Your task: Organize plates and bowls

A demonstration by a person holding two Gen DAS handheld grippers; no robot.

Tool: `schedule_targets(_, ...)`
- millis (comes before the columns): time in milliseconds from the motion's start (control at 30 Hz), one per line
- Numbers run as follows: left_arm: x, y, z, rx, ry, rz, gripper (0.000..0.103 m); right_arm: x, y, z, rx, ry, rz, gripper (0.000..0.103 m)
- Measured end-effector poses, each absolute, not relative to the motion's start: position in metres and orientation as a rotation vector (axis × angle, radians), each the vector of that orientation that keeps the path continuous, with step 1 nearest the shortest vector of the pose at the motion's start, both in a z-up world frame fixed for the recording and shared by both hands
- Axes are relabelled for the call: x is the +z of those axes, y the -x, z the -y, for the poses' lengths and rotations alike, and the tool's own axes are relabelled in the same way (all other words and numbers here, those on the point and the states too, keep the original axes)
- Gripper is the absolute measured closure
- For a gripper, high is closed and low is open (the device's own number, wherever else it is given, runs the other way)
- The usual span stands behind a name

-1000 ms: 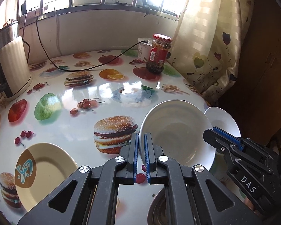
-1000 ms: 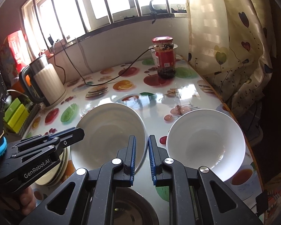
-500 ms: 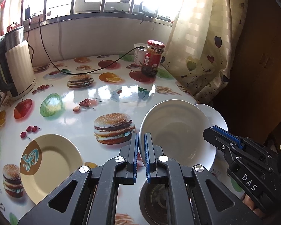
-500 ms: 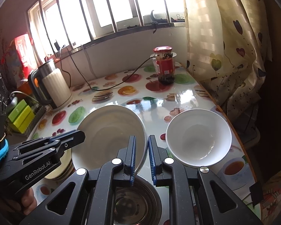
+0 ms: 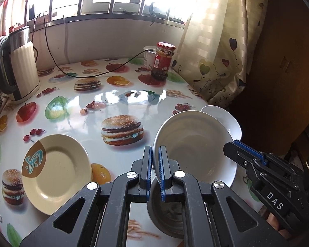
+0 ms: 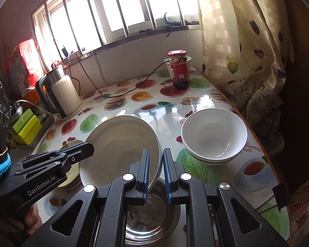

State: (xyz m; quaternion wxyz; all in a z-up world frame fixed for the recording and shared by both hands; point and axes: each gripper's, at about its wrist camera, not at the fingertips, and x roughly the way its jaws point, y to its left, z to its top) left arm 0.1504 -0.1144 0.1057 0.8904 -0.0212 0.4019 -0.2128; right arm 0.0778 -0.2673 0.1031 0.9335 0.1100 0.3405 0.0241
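Observation:
Both grippers hold one large white deep plate (image 5: 195, 144) (image 6: 117, 144) off the table. My left gripper (image 5: 153, 150) (image 6: 88, 147) is shut on its left rim. On the opposite rim, my right gripper (image 6: 156, 153) (image 5: 234, 146) is shut too. A steel bowl (image 5: 166, 212) (image 6: 152, 212) sits on the table right under the plate, partly hidden by the fingers. To the right stands a white bowl (image 6: 214, 135) (image 5: 226, 119) nested in another one. A cream plate with a brown patch (image 5: 57, 170) lies to the left.
The table (image 5: 117, 103) has a glossy cloth printed with food pictures. A kettle (image 5: 20, 68) stands at the back left, with its black cable trailing across. A red-lidded jar (image 5: 163, 61) is at the back right by the curtain (image 5: 216, 51). Green boxes (image 6: 26, 125) sit off the left side.
Both grippers have drawn back toward the near edge and lifted slightly, carrying the white plate. The steel bowl has come into view beneath it.

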Motion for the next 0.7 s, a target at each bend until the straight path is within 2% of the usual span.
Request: schedule_targets(700,0.083,-0.127,0.117,-0.456,0.041,-0.895,0.096,0.075,-0.047,0.269,0.033,-0.264,-0.753,0.089)
